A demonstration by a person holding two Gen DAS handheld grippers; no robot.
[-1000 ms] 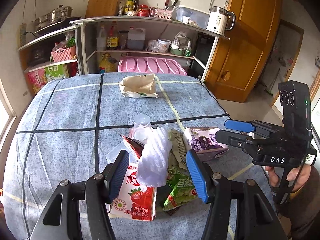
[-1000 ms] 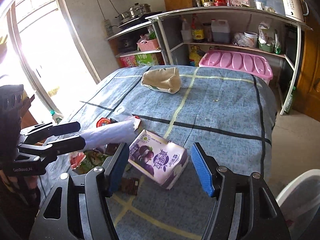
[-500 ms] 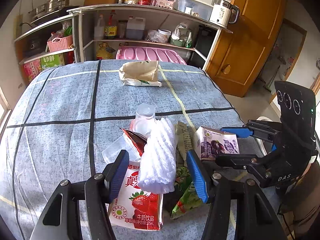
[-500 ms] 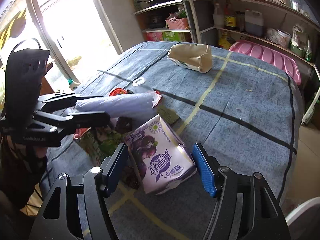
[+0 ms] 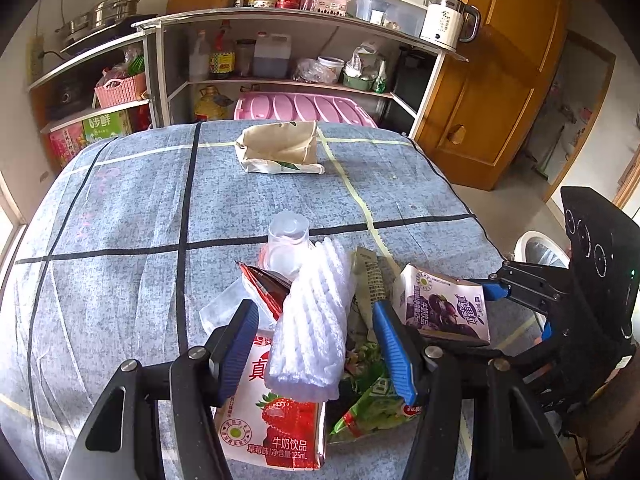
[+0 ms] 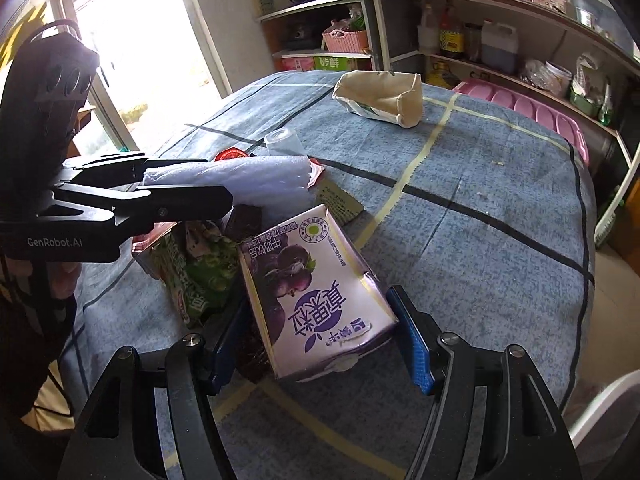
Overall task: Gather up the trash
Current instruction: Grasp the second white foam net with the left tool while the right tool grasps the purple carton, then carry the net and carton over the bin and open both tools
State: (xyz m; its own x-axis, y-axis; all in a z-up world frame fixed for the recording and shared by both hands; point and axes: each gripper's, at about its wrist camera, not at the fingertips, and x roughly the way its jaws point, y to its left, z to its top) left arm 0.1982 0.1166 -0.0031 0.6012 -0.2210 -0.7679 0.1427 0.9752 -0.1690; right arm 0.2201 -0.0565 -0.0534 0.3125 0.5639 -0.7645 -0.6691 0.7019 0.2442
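On the blue cloth (image 5: pixel 120 208), left gripper (image 5: pixel 316 344) open astride white foam wrap (image 5: pixel 316 312), pads clear. Right gripper (image 6: pixel 320 344), just widened, straddling purple milk carton (image 6: pixel 316 288); contact unclear.

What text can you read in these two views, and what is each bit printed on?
"GenRobot.AI": side of the left gripper.
"牛奶饮品", "125mL": strawberry milk carton.
"真果粒": purple milk carton, upside down in the right wrist view.
"鲜": green box on the low shelf.
Too small or blurred: the green snack bag, the bottle labels on the shelves.
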